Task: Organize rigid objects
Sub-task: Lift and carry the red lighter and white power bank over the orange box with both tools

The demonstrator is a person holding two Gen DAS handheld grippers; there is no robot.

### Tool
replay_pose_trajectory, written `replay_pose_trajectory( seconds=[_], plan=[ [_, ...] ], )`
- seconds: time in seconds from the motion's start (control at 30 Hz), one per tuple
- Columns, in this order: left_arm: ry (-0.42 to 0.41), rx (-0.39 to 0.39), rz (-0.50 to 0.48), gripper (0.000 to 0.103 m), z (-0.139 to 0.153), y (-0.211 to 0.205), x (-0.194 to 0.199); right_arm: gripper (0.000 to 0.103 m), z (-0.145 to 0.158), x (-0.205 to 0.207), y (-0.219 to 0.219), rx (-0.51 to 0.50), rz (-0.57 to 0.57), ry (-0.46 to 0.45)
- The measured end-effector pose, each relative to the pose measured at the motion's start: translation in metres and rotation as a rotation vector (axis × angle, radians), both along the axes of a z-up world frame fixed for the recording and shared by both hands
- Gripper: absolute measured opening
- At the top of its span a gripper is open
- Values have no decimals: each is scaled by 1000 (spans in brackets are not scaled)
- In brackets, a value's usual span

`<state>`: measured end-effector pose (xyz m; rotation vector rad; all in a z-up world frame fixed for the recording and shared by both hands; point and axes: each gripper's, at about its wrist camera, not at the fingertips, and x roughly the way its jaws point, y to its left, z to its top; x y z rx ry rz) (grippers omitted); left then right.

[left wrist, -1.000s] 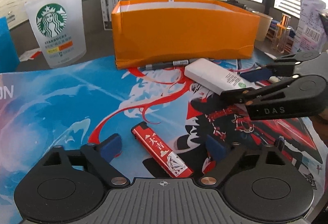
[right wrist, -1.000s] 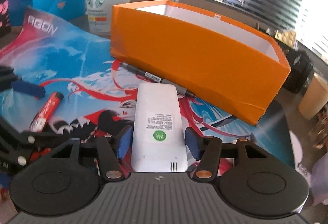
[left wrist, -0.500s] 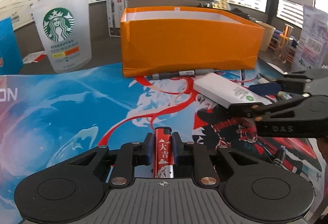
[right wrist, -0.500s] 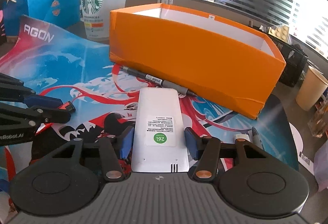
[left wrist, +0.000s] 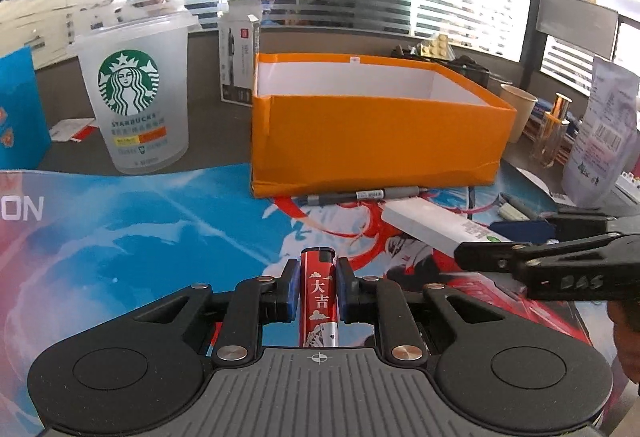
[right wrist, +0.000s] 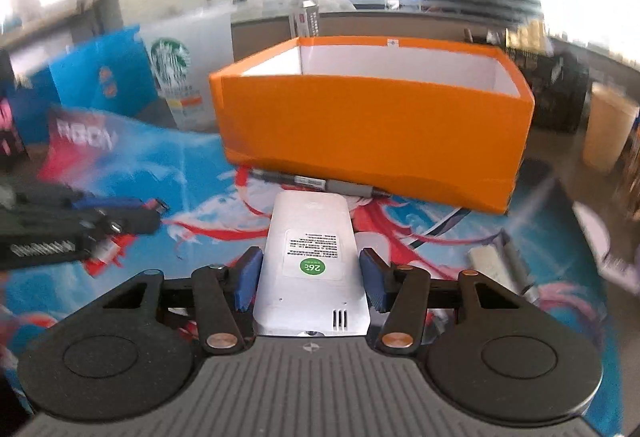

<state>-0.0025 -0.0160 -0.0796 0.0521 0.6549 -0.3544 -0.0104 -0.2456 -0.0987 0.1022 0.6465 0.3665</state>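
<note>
Now that the left gripper (left wrist: 317, 291) has shut its pads on the red lighter (left wrist: 319, 301), which a second ago lay loose on the mat (left wrist: 160, 229) between wide fingers, both hands carry something: the right gripper (right wrist: 311, 277) holds the white remote (right wrist: 314, 257) across its width, as it did before. Both objects look lifted a little off the mat, so the pick-up seems done and the carry to the orange box (left wrist: 376, 141) is likely next. The box stands open just ahead, its white inside apparently bare. A grey pen (left wrist: 360, 195) lies along the foot of its near wall, and more markers (right wrist: 504, 265) rest on the mat to the right, still to be gathered. The near wall is the main obstacle; each load must clear its rim. The two grippers work close together, the remote's tip reaching towards the lighter's path, so they could bump. A Starbucks cup (left wrist: 136, 105) stands left of the box, out of the way.
</note>
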Motion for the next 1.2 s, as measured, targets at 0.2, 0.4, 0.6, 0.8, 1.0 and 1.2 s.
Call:
replay_pose_trajectory(
  seconds=[0.2, 0.4, 0.6, 0.8, 1.0, 1.2],
  plan=[
    [-38, -4, -10, 17, 13, -4, 5, 50, 15, 2, -9, 48, -38, -20],
    [-91, -10, -31, 17, 33, -12, 7, 50, 33, 2, -14, 49, -58, -69],
    [-116, -11, -36, 17, 46, -19, 13, 50, 42, 3, -18, 48, -66, -99],
    [-151, -9, -37, 17, 59, -26, 16, 50, 54, 1, -20, 46, -65, -136],
    [-194, -15, -33, 17, 76, -29, 20, 50, 70, 2, -22, 62, -65, -181],
    [-225, -24, -21, 17, 92, -31, 29, 50, 83, 7, -24, 83, -63, -216]
  ],
)
